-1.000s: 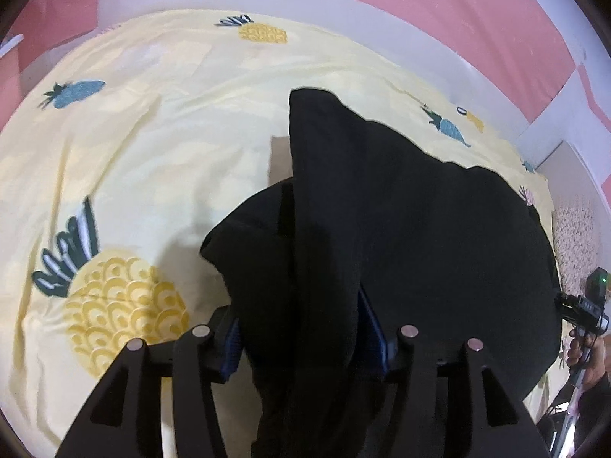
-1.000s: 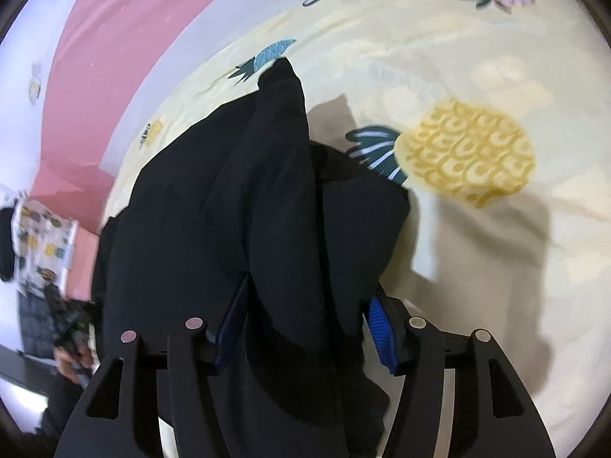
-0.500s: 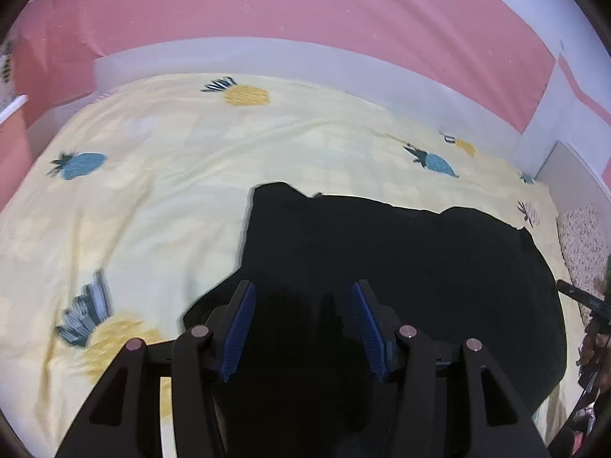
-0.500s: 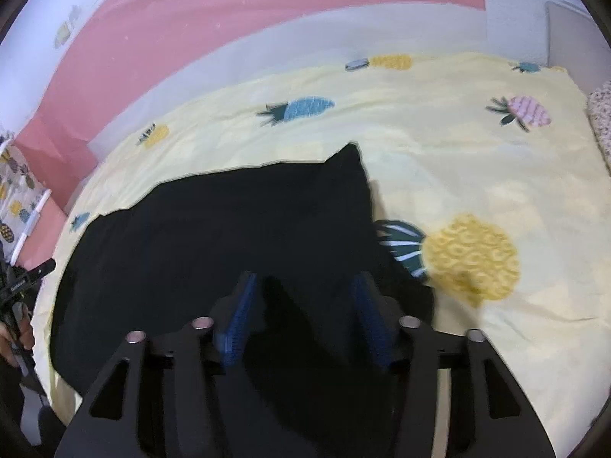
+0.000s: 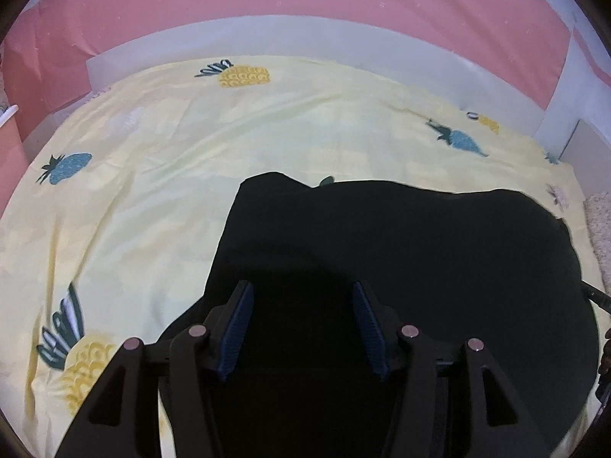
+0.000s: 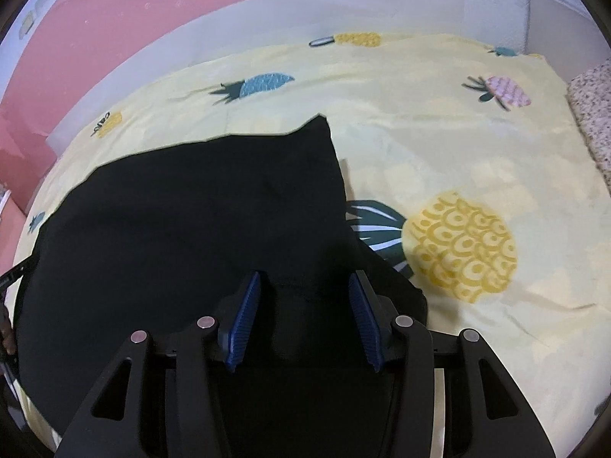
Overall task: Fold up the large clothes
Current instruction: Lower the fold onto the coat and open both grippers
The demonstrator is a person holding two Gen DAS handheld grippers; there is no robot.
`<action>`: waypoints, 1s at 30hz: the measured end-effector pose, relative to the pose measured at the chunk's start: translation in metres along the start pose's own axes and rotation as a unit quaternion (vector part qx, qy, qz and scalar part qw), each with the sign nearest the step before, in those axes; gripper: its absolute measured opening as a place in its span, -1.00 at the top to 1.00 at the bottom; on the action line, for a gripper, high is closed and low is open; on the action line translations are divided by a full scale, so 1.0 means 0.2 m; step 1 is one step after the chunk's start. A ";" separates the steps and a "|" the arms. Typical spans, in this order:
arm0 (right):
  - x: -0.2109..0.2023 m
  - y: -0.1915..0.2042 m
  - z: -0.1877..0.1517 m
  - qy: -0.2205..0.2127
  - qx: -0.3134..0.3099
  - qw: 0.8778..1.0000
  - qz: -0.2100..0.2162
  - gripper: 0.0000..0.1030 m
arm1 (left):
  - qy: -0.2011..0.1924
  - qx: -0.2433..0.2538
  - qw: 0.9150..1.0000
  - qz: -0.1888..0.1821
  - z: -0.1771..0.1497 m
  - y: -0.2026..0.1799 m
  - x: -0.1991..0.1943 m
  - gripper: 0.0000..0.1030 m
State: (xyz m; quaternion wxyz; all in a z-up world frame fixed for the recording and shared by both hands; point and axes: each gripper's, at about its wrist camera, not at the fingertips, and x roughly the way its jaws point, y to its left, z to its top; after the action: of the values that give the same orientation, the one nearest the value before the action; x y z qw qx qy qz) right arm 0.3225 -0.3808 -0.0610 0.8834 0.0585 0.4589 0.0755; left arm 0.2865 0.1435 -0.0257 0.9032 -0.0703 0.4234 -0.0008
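Note:
A large black garment (image 5: pixel 401 252) lies flat on a yellow pineapple-print bedsheet (image 5: pixel 172 175). It also shows in the right wrist view (image 6: pixel 198 221), with a pointed corner toward the far side. My left gripper (image 5: pixel 301 324) is open and empty above the garment's near left part. My right gripper (image 6: pixel 303 320) is open and empty above the garment's near right part. The blue pads (image 6: pixel 244 324) stand wide apart with black cloth below them. The garment's near edge is hidden under both grippers.
A pink wall (image 5: pixel 305 11) with a white band runs behind the bed. A speckled cushion (image 6: pixel 595 114) sits at the bed's right end. Bare sheet lies left of the garment (image 5: pixel 95 229) and right of it (image 6: pixel 496 152).
Both grippers held raised folds of the black garment a second ago. They have let go, and the garment now lies spread flat. Both cameras have pulled back and tilted up.

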 end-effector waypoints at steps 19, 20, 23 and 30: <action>-0.43 0.06 -0.60 0.016 -0.034 0.999 -0.013 0.06 | 0.018 -0.006 1.000 0.020 -0.66 0.00 -0.48 -0.10; -0.45 0.06 -0.61 0.017 -0.032 0.999 -0.011 0.06 | 0.020 -0.009 1.000 0.022 -0.67 0.00 -0.50 -0.10; -0.52 0.09 -0.65 0.013 -0.034 0.999 -0.002 0.06 | 0.025 -0.014 0.999 0.016 -0.70 -0.03 -0.55 -0.10; -0.70 0.25 -0.72 -0.014 -0.063 0.998 0.005 0.04 | 0.016 0.009 1.000 0.003 -0.77 -0.19 -0.72 -0.13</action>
State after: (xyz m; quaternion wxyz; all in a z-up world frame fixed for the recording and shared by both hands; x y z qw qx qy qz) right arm 0.1208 -0.3528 -0.0218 0.8913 0.0058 0.4405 0.1075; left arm 0.0788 0.0953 -0.0071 0.8970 -0.0612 0.4377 -0.0028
